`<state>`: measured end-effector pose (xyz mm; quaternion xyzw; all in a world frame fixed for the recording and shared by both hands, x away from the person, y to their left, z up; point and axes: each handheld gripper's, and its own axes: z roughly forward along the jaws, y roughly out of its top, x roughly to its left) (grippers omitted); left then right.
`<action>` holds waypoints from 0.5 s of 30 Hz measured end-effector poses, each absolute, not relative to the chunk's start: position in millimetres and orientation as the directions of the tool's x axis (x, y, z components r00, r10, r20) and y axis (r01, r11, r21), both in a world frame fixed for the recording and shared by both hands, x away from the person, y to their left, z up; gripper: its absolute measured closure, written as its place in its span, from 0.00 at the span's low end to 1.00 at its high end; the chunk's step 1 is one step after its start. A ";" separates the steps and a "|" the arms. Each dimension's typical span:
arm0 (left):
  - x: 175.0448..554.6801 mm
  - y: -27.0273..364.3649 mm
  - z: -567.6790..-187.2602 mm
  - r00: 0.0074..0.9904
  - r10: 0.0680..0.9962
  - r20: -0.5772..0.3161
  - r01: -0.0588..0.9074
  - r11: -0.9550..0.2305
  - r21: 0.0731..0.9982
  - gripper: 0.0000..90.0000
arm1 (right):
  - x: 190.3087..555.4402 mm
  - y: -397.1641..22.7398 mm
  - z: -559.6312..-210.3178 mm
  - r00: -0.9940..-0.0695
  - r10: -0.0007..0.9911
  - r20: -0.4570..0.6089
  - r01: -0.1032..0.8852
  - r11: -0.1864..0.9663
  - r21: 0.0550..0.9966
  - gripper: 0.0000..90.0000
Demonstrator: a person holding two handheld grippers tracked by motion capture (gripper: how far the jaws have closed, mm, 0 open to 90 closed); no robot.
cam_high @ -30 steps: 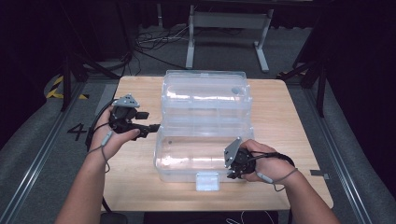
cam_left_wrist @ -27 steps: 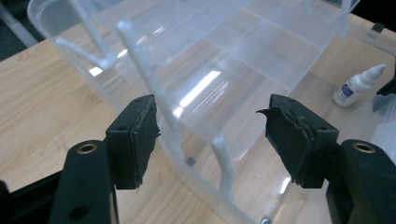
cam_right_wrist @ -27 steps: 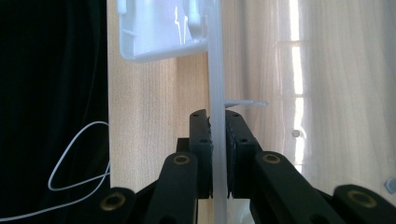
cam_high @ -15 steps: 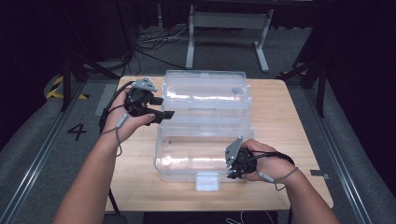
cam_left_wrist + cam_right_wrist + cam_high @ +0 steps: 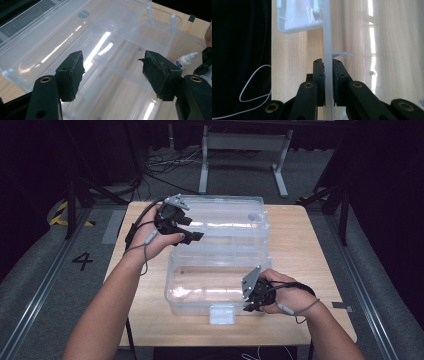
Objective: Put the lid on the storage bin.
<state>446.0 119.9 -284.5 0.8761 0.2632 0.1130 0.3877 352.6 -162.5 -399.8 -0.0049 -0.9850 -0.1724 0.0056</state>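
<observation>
Here the right gripper (image 5: 253, 296) should keep pinching the front wall of the clear box (image 5: 220, 270) in the table's (image 5: 320, 250) middle, while the wide-open, empty left gripper (image 5: 187, 230) reaches the lid (image 5: 225, 217).

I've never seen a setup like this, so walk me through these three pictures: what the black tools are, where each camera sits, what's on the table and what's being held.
A person sits at a wooden table holding a hand-operated two-jaw clamp in each hand. The high view looks down from above; the other two cameras ride on the clamps and look along their black jaws.

On the table lies a clear plastic box, opened flat, with its lid folded away from the person. A white latch sits on its near edge.

The right gripper is shut on the box's thin front wall, pinching it between its pads. The left gripper is open, hovering above the lid with nothing between its jaws. Its view also shows a small white dropper bottle at the box's far side.
</observation>
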 end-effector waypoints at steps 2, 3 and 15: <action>450.6 113.1 -284.2 0.845 0.535 -0.008 0.369 -0.571 0.734 0.37 | 353.4 -163.0 -399.9 -1.000 0.002 0.014 0.007 0.940 0.341 0.93; 452.7 110.0 -284.5 0.849 0.529 -0.010 0.366 -0.572 0.734 0.37 | 353.2 -163.2 -400.0 -1.000 0.007 0.014 0.011 0.939 0.344 0.93; 478.1 76.0 -292.7 0.884 0.467 -0.011 0.344 -0.635 0.691 0.38 | 353.7 -164.2 -400.2 -1.000 -0.003 0.016 0.003 0.938 0.346 0.93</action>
